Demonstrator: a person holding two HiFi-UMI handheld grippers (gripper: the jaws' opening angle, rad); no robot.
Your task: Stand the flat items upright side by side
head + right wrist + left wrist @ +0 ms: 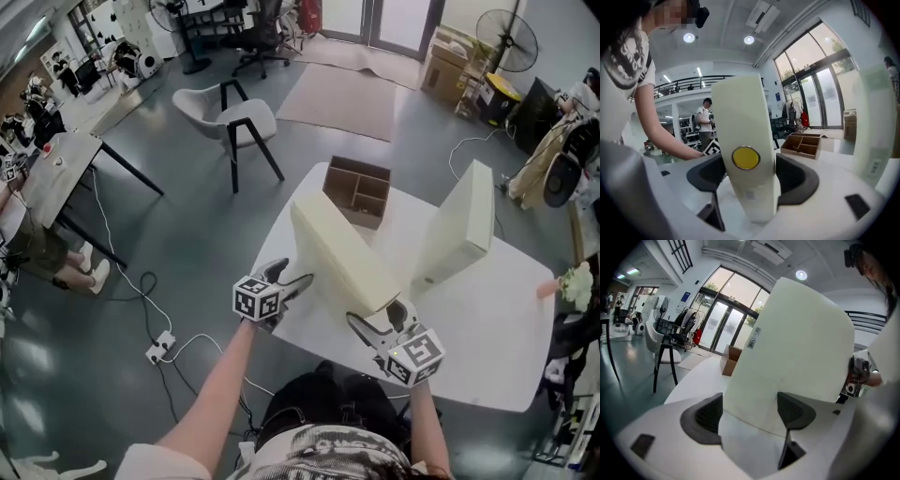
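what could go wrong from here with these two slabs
The near slab stands on a thin edge; with the right gripper loose round its end, it may tip sideways. If it falls toward the far slab, which stands close, both may go down. A shove forward could push the box off the table.

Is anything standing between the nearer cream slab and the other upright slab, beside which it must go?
Nothing visible. Only bare table lies between the nearer slab and the other slab; the wooden box sits farther back.
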